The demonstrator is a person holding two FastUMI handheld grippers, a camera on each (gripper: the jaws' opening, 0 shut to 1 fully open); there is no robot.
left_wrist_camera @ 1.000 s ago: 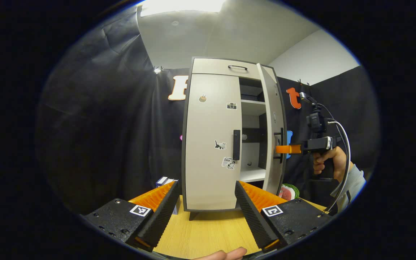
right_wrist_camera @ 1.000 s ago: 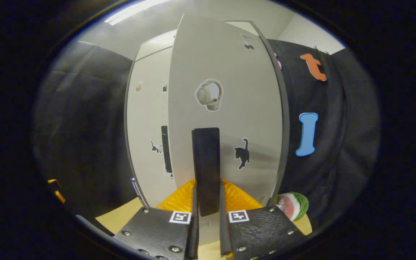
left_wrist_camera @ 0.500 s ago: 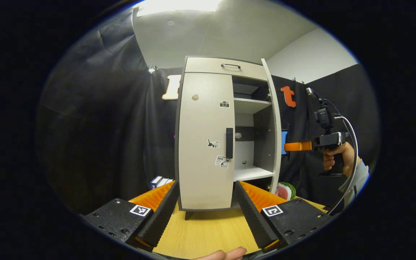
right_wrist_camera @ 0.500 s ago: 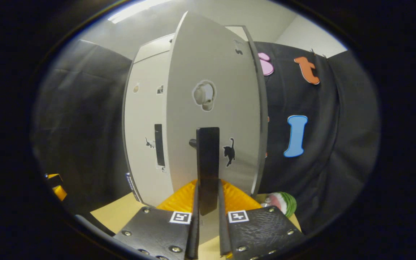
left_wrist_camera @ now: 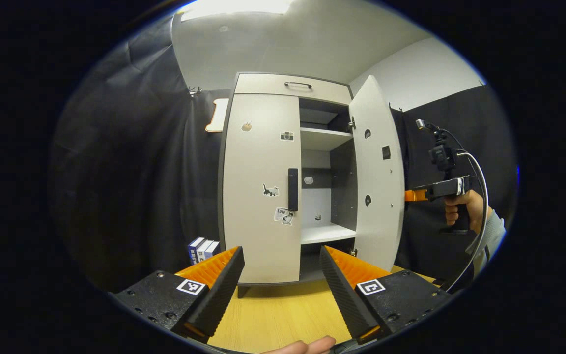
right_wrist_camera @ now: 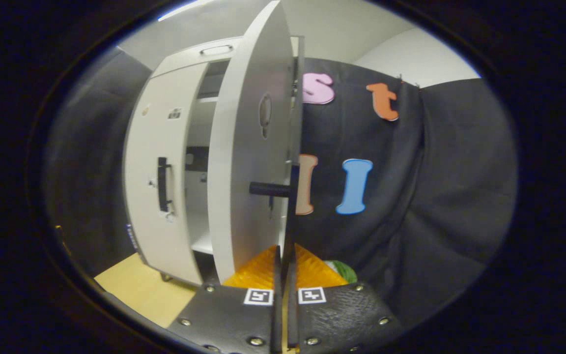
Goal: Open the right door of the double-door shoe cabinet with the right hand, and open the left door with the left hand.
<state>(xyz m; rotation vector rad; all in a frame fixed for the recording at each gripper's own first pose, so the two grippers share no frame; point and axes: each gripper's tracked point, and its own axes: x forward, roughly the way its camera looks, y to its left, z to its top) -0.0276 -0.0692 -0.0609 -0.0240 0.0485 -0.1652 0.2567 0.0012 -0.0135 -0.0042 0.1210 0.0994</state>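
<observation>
The pale shoe cabinet stands on the wooden table. Its left door is closed, with a dark vertical handle. My left gripper is open, low in front of that door and apart from it. The right door is swung wide, showing its inner face. In the right gripper view the right door appears nearly edge-on, and my right gripper is shut on its dark handle. In the left gripper view a hand holds the right gripper behind the open door.
Inside the cabinet are white shelves, with a drawer above them. A few small boxes stand left of the cabinet. A watermelon toy lies by the cabinet's right foot. The wooden tabletop stretches in front.
The right door has swung from a little ajar to wide open, with the right gripper shut on its handle. The left gripper stays open; the cabinet sits slightly more to the left in its view.
</observation>
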